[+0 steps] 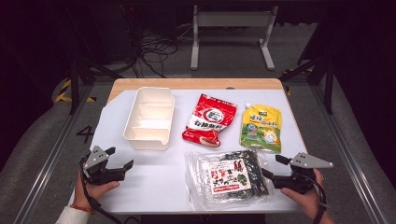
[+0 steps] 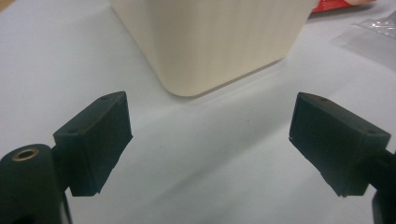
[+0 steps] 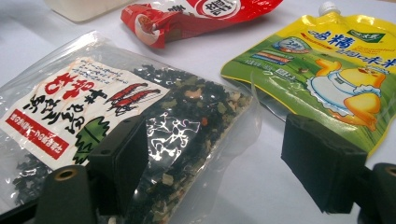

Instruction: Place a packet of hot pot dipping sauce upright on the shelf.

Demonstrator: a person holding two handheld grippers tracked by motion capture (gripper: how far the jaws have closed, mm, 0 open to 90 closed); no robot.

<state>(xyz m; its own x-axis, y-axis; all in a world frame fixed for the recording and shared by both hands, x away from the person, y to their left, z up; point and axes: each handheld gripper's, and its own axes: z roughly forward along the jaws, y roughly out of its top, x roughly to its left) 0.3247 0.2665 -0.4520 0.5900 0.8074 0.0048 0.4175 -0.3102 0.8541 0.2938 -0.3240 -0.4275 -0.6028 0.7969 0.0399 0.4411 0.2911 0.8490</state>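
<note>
A dim room with cables on the grey floor and a white frame at the back; in front of it a table (image 1: 140,84) with a wooden far edge and a pale sheet over the rest. Near the far left corner stands a cream tray (image 1: 149,119) with dividers inside; its ribbed wall also rises ahead in the left gripper view (image 2: 215,42). At the middle of the table lies a red pouch (image 1: 208,120); to its right, toward the right edge, a yellow pouch (image 1: 261,127) with a white spout at its far end. Close to the near edge, in front of those two, lies a clear bag (image 1: 229,177) of dark dried greens with a red and white label; its far right corner just meets the yellow pouch.

The left gripper (image 1: 120,158) sits near the near left corner, in front of the tray and apart from it; its jaws stand wide with only bare sheet between them. The right gripper (image 1: 271,166) sits by the near right corner, just beside the bag's right edge; its jaws stand wide too, gripping nothing; in the right gripper view (image 3: 215,172) one jaw overlaps the bag and the other the yellow pouch, though I cannot tell whether either touches.
</note>
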